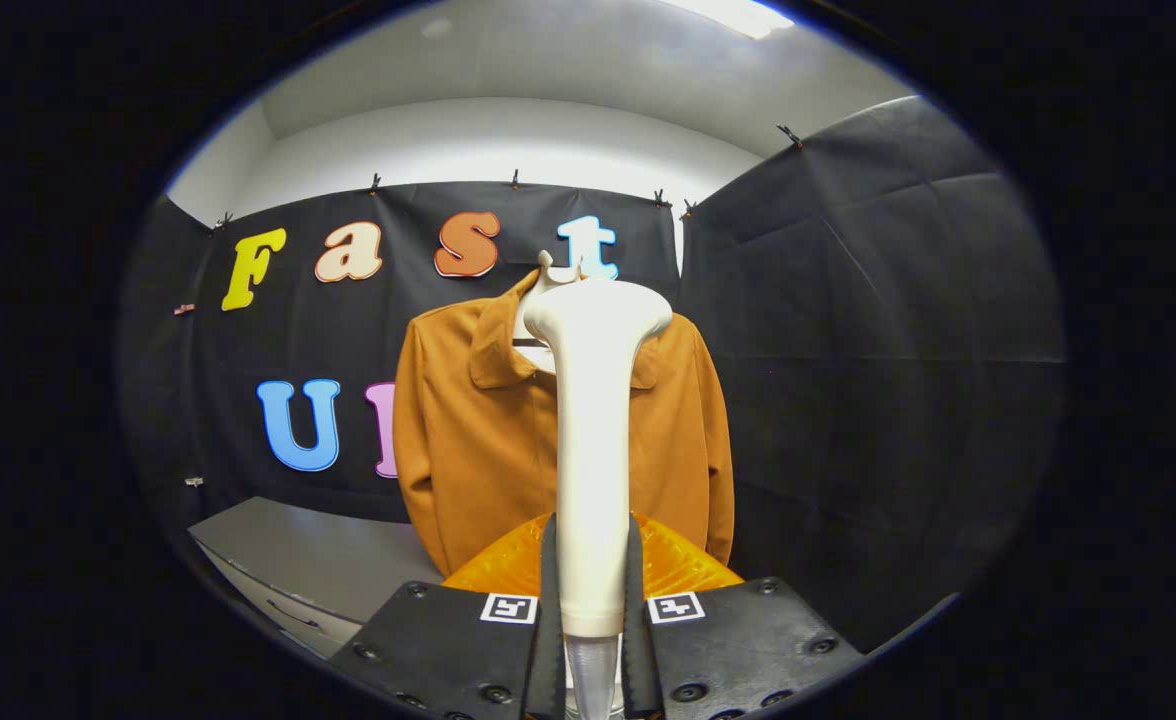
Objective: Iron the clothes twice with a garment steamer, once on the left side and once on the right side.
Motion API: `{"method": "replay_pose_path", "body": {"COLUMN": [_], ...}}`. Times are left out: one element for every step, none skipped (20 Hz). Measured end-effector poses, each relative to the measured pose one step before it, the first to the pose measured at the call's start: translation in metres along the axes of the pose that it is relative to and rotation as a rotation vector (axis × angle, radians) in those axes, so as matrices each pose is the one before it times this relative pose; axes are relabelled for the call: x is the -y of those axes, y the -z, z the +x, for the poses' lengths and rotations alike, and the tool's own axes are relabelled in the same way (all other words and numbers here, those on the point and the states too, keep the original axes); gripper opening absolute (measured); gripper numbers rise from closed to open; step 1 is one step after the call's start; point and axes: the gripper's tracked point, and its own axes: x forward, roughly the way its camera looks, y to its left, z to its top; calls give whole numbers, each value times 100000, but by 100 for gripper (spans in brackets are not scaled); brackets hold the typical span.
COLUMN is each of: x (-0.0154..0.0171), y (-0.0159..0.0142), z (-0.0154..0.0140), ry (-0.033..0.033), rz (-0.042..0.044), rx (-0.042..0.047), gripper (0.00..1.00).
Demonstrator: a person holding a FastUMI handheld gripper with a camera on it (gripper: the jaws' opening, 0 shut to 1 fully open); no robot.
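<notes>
The gripper (593, 590) pinched the white garment steamer (593, 440) upright between its 2 fingers (549, 600). Beyond hung the brown jacket (478, 430), partly blocked by the steamer; a grey cabinet (298, 560) stood nearby.

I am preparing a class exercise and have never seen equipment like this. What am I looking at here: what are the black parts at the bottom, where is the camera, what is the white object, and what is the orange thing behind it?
The camera rides on a hand-held gripper that a person carries, and it looks forward along its two fingers. The black plates at the bottom are the gripper's body, and the dark fingers stand on either side of a white garment steamer. Both fingers press on its handle, so the steamer is held upright, its wide head at the top.

Beyond the steamer hangs an orange-brown jacket with a collar, on a hanger against the black booth wall. The steamer's head sits in front of the collar area; whether it touches the cloth cannot be told.

Lower down, beside the jacket, is a grey cabinet.
</notes>
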Motion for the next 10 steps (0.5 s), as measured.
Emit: {"method": "replay_pose_path", "body": {"x": [769,496,275,97,183,237,371,326,164,-5], "y": [742,658,523,585,393,428,516,507,474,652], "z": [802,784,765,785,799,916,996,967,699,655], "ry": [1187,741,-93,-594,-605,-350,-33,-50,-481,-1114], "rz": [14,-163,144,636,1476,1401,572,108,301,924], "rx": [-1175,-1106,-848,-821,-617,-390,-245,-640,-712,-1459], "gripper": [25,25,25,25,25,26,25,25,25,25]}}
